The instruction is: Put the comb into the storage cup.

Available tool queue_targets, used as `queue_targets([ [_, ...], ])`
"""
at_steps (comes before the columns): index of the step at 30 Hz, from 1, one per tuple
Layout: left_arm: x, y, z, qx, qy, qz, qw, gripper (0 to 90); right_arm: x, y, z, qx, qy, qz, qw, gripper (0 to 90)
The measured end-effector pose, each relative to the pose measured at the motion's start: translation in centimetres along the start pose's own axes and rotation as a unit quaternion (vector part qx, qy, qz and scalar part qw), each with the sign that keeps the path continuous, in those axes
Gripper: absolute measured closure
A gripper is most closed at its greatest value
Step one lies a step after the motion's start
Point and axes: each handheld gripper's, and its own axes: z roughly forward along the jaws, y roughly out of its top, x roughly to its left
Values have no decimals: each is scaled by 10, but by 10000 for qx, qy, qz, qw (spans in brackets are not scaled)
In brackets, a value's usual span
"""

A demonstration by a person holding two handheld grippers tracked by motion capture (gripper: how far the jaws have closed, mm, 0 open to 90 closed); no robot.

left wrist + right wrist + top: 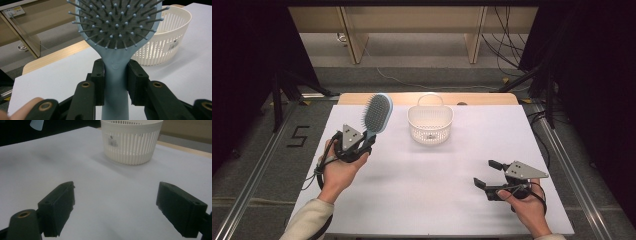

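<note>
The left gripper has its fingers shut tight on the handle of the blue hairbrush, which stands up tall, and the white basket sits just to the right of them, much nearer than the wide-open, empty right gripper.

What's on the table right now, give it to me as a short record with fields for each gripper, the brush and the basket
left gripper: fingers shut on the handle of the hairbrush, held up off the table
hairbrush: light blue, bristle head up, tilted toward the basket
right gripper: open, nothing between its fingers, low over the table's near right part
basket: white, slotted wall, handle at the back, upright at mid table
table: white top
</note>
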Motion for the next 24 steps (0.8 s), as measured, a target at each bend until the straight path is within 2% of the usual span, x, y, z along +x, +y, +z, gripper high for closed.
queue_targets([
  [24,-2,4,5,9,-43,18,10000,700,0,0,0,-6,-11,8,10000,159],
])
